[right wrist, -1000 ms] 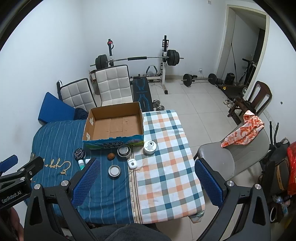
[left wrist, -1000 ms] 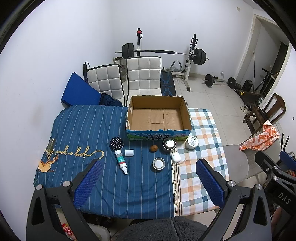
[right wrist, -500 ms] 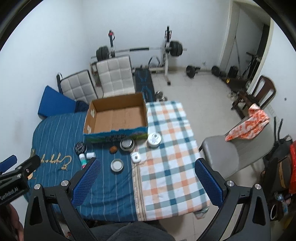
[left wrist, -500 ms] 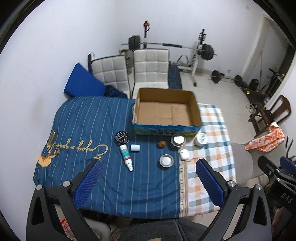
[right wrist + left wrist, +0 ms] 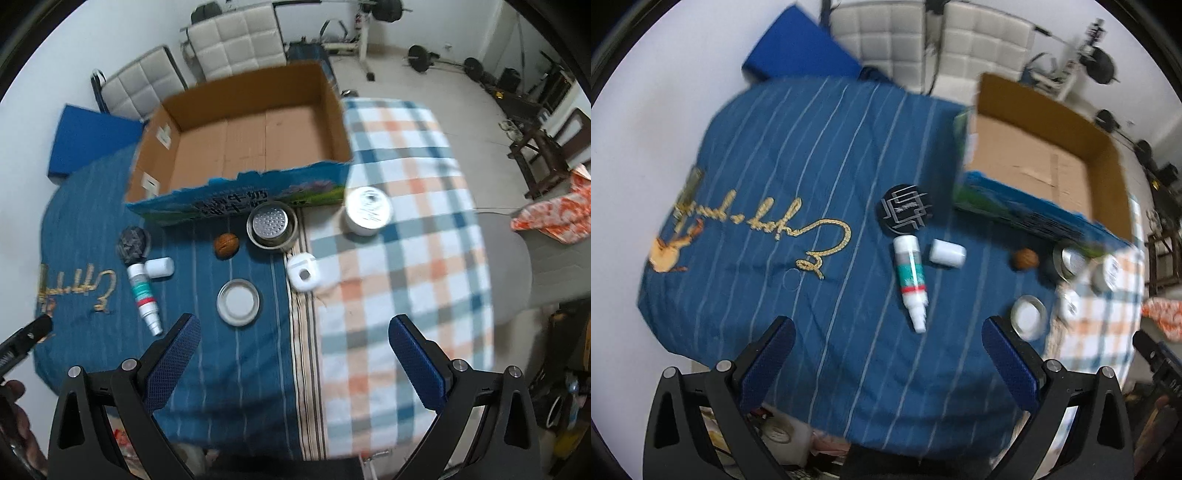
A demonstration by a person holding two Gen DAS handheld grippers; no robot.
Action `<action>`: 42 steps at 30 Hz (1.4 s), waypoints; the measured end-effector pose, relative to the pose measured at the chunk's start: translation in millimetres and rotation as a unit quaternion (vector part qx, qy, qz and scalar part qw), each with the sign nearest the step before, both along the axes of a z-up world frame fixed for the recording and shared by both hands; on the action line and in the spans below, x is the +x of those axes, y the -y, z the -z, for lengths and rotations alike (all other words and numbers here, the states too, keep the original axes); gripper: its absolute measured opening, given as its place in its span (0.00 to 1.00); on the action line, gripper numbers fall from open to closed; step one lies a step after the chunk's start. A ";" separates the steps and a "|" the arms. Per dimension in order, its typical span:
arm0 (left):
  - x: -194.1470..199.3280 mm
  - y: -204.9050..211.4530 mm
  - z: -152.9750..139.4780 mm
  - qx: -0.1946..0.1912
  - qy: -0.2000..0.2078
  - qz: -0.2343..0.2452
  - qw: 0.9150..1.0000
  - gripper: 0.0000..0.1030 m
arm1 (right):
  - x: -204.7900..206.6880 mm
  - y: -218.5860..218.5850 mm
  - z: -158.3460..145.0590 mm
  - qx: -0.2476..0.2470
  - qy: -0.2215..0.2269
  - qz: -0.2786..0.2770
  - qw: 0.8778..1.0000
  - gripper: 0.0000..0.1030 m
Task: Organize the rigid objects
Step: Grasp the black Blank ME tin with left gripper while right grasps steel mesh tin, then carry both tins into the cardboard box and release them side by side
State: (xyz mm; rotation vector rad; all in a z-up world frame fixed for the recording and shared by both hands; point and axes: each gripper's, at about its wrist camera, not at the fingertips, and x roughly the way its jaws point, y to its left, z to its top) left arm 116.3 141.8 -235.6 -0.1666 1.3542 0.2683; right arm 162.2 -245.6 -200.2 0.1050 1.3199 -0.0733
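you're right at the start here, nothing picked up yet. your left gripper (image 5: 886,354) has its fingers wide apart with nothing between them, and your right gripper (image 5: 295,350) is the same, spread and empty. the cardboard box (image 5: 255,136) sits ahead of both, bare inside, so i'd guess that's where everything goes.

from the left gripper, the spray bottle (image 5: 909,282) is lying flat just ahead, nozzle pointing back at you, with the white cap (image 5: 947,252) beside it and the black round tin (image 5: 905,215) just past it. from the right gripper, the round lid (image 5: 238,302) is ahead and a bit left, the white case (image 5: 303,272) straight ahead, then the metal strainer cup (image 5: 272,224), the walnut (image 5: 226,245) and the white jar (image 5: 367,210) further up near the box front.

next move is probably dropping the left gripper onto the bottle. it lies nearly along your line of approach, so the fingers already straddle its width (it's round, could roll). left view is blurry, so line up carefully.
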 end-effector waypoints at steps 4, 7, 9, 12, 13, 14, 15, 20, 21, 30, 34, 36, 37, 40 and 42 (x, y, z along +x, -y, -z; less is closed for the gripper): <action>47.0 -25.2 55.8 -0.009 -0.026 -0.026 0.999 1.00 | 45.3 -12.9 58.5 0.015 -0.026 -0.004 1.000 1.00; 78.9 -37.6 96.1 -0.034 -0.059 -0.033 0.997 1.00 | 74.3 -20.9 93.5 0.015 -0.039 0.004 0.999 1.00; 94.6 -43.9 119.1 -0.066 -0.081 -0.034 0.994 1.00 | 91.5 -23.8 114.1 0.016 -0.050 0.014 0.999 1.00; 116.9 -45.4 148.9 -0.074 -0.108 -0.026 0.991 1.00 | 111.5 -23.8 140.3 0.004 -0.064 0.028 0.998 1.00; 122.9 -46.0 156.0 -0.075 -0.112 -0.023 0.991 1.00 | 116.0 -23.6 146.8 0.005 -0.068 0.031 0.997 0.99; 129.2 -47.6 164.2 -0.075 -0.118 -0.021 0.990 1.00 | 121.3 -23.9 155.4 0.010 -0.075 0.033 0.997 0.99; 135.6 -49.0 172.2 -0.073 -0.126 -0.020 0.989 1.00 | 125.5 -24.0 160.8 0.008 -0.081 0.035 0.996 0.97; 161.4 -48.1 199.9 -0.061 -0.153 -0.001 0.986 1.00 | 137.6 -25.7 183.3 0.012 -0.104 0.043 0.994 0.84; 165.3 -47.1 204.7 -0.056 -0.157 0.004 0.986 1.00 | 139.1 -25.7 187.0 0.016 -0.110 0.046 0.993 0.77; 171.3 -37.9 208.8 -0.050 -0.159 0.040 0.985 0.71 | 141.3 -17.4 195.1 0.028 -0.135 0.053 0.989 0.71; 157.0 -27.4 195.7 -0.020 -0.153 0.064 0.986 0.70 | 133.2 -23.2 199.3 0.019 -0.152 0.032 0.988 0.71; 146.5 -21.3 192.1 -0.020 -0.161 0.077 0.984 0.70 | 126.0 -27.1 201.4 0.024 -0.166 0.022 0.986 0.71; 141.2 -18.2 193.8 -0.017 -0.162 0.082 0.983 0.70 | 122.8 -29.8 203.8 0.024 -0.176 0.018 0.984 0.71; 133.3 -11.4 201.1 -0.007 -0.170 0.094 0.981 0.71 | 116.4 -38.5 207.9 0.013 -0.190 0.003 0.982 0.71; 133.8 -12.9 206.2 -0.014 -0.171 0.088 0.981 0.71 | 113.7 -43.7 211.4 0.003 -0.193 0.001 0.981 0.71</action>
